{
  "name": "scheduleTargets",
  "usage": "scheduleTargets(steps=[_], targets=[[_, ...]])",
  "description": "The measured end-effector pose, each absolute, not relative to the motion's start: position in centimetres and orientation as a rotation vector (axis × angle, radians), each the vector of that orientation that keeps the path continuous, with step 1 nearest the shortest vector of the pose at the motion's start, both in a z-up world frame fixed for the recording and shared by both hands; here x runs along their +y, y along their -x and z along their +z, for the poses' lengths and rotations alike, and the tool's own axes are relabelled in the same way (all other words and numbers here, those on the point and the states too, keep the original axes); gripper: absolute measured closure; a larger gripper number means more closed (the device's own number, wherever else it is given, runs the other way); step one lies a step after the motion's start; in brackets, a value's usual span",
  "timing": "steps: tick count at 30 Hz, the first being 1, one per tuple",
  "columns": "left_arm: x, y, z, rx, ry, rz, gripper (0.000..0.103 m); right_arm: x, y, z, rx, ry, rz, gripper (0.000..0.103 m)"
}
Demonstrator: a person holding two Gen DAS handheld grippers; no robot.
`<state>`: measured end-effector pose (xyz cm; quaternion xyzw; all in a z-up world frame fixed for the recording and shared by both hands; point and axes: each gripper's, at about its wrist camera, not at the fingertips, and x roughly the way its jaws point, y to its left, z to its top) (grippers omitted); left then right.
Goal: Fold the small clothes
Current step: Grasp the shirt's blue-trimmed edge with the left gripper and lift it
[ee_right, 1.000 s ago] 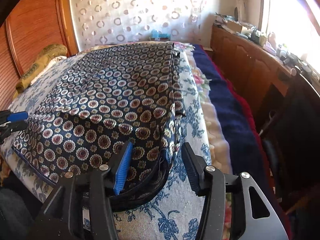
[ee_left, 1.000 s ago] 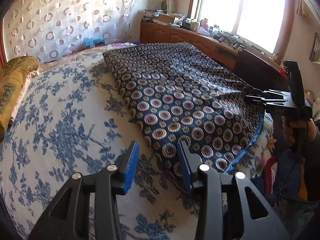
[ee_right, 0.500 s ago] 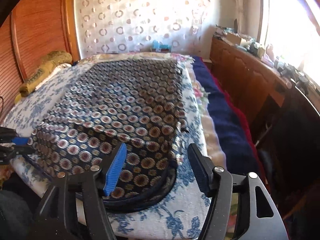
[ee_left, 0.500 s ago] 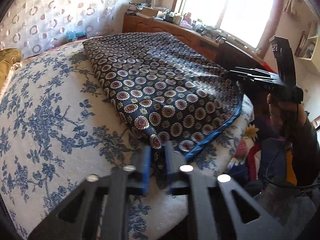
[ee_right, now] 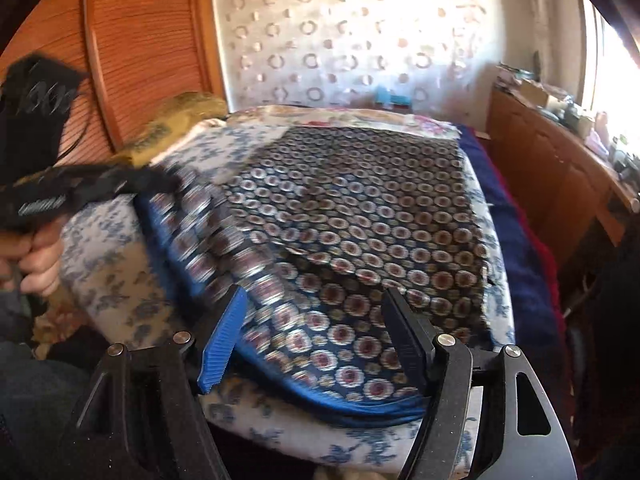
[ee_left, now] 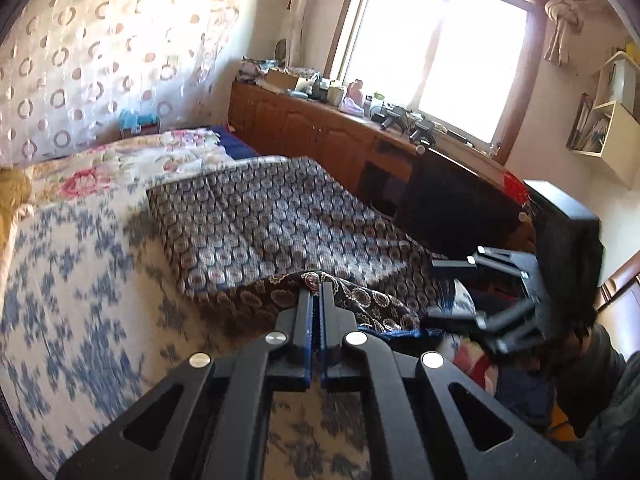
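1. The cloth (ee_right: 360, 216) lies spread across the bed (ee_left: 72, 288); the left gripper (ee_left: 315, 300) is clamped on its near corner, lifting it.
2. The right gripper (ee_right: 316, 336) hangs over the other near corner, jaws opening, nothing pinched.
3. I'd grip that corner too, then raise both evenly so the fold runs straight.

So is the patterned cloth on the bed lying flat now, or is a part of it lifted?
Partly lifted: the left gripper is shut on its near corner, whose underside shows; the rest of the patterned cloth lies spread.
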<state>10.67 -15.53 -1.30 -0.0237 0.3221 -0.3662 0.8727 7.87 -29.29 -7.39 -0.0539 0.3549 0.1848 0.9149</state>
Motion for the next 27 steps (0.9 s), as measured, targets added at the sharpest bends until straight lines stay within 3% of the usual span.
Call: scheduleTargets(steps=[17,27], targets=[[-15.2,-12.0,-1.7,0.639,0.037,-0.679,0.103,-29.2,-7.8,-10.3,0.813,0.166,0.378,0.029],[-15.3,-12.4,-2.0,0.636,0.038,-0.666,0.103,-28.2,-6.4,-8.8,0.767,0.180,0.447,0.028]])
